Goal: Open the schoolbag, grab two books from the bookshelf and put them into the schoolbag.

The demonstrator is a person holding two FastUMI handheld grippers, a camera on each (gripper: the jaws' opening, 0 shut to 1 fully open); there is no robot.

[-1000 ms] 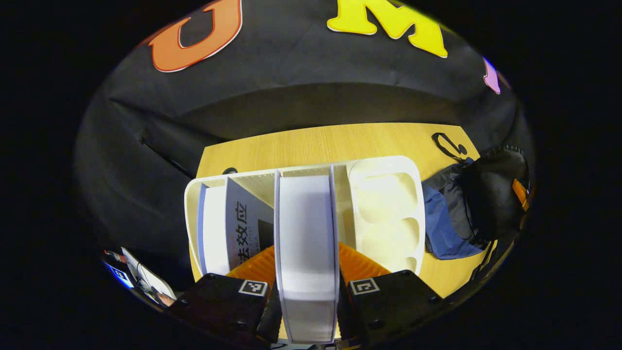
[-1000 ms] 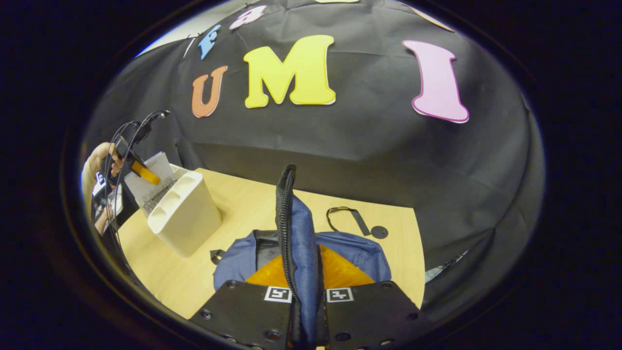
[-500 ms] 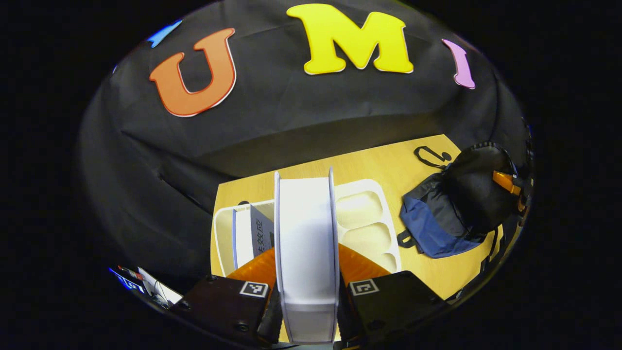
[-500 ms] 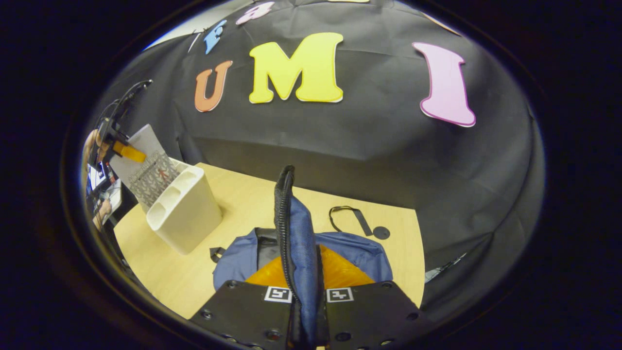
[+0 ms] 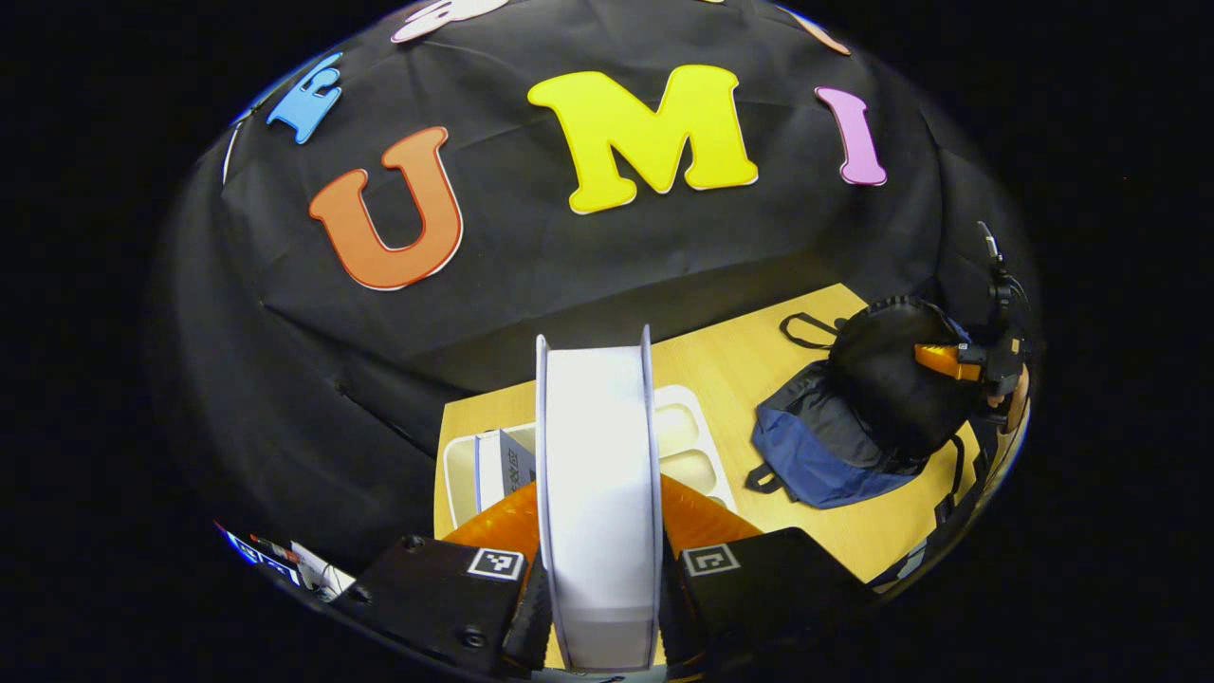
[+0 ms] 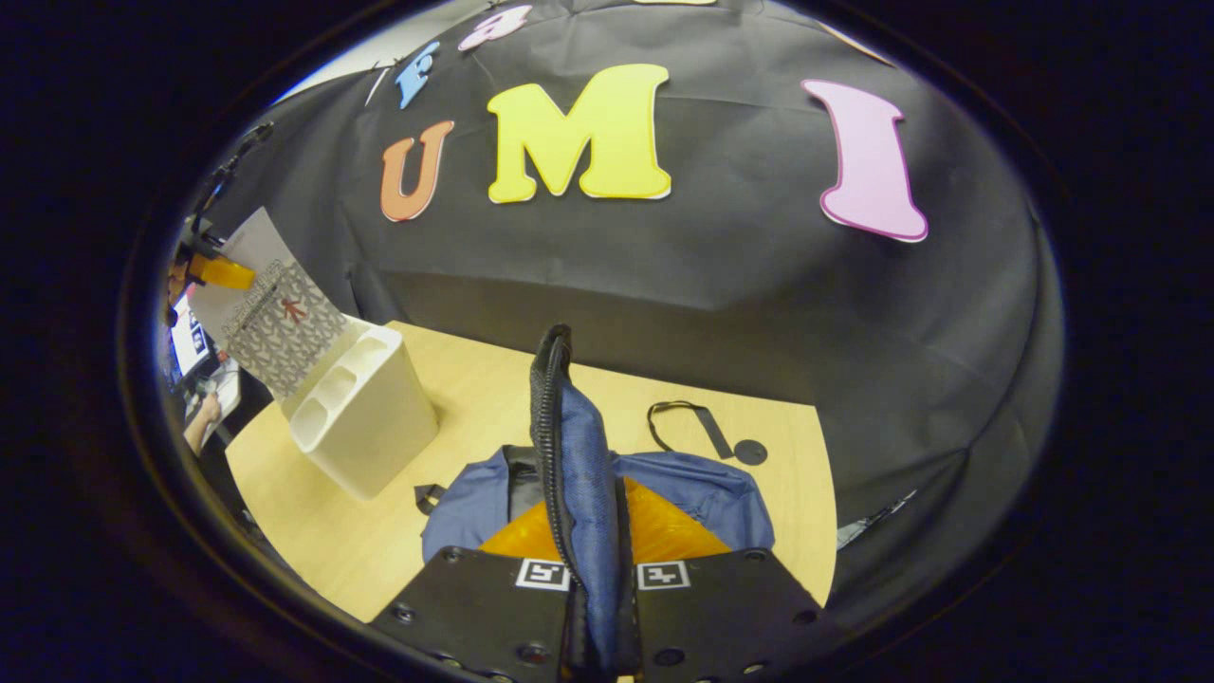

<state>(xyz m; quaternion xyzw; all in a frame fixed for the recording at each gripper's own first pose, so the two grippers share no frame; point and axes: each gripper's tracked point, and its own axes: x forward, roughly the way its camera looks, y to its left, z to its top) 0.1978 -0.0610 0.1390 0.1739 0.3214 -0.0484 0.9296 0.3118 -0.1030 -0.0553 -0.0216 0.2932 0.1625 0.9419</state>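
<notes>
My left gripper [image 5: 599, 517] is shut on a book [image 5: 597, 455], held edge-on with its white pages facing the camera, lifted above the white bookshelf [image 5: 697, 446]. Another book [image 5: 501, 465] still stands in the shelf's left slot. To the right lies the blue and black schoolbag [image 5: 835, 446], its flap raised by the right gripper [image 5: 953, 360]. In the right gripper view my right gripper [image 6: 593, 536] is shut on the bag's blue flap [image 6: 580, 465], pulled upright. Far left there, the lifted book [image 6: 280, 318] hangs above the bookshelf [image 6: 365, 422] in the left gripper [image 6: 216, 272].
A loose black strap with a round end [image 6: 697, 432] lies on the wooden table [image 6: 474, 379] behind the bag. A person's hand [image 6: 201, 417] and some papers show at the far left, off the table's edge.
The left gripper has lifted the book up out of the bookshelf, which now sits lower and smaller in its view. The right gripper keeps holding the bag's flap up, nearly still.
</notes>
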